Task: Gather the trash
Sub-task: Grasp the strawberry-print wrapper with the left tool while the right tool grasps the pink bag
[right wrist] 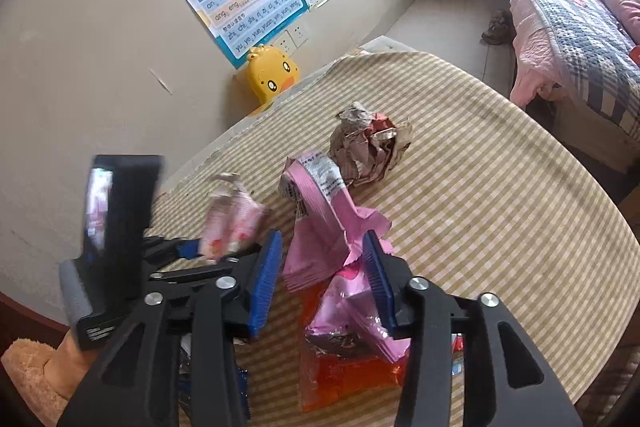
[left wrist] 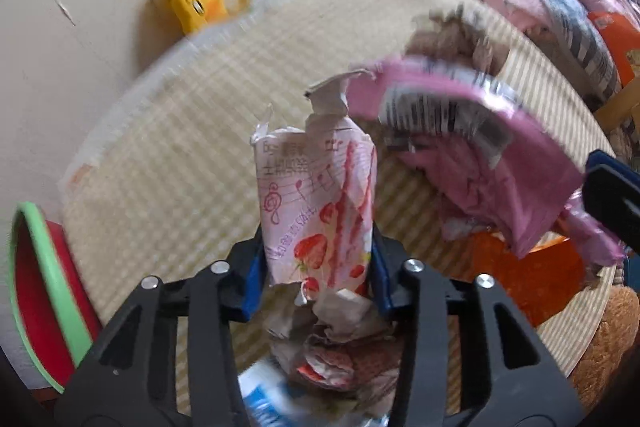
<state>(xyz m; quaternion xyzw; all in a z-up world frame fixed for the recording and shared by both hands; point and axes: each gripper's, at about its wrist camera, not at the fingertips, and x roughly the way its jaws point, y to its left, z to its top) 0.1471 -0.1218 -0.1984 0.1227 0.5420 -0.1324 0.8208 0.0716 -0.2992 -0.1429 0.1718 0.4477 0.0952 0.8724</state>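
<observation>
Crinkly strawberry-print wrapper (left wrist: 320, 211), tube-shaped w/ torn top, is standing upright betw. the left gripper (left wrist: 318, 271) pads, which are pinching its sides. Glossy pink packet (right wrist: 320, 223) is lying creased on the checked cloth (right wrist: 500, 227) over an orange plastic bag (right wrist: 344, 383); crumpled foil ball (right wrist: 368, 149) just behind. Right gripper (right wrist: 324, 279) jaws are standing apart, straddling the pink packet's edge, not clamping.
</observation>
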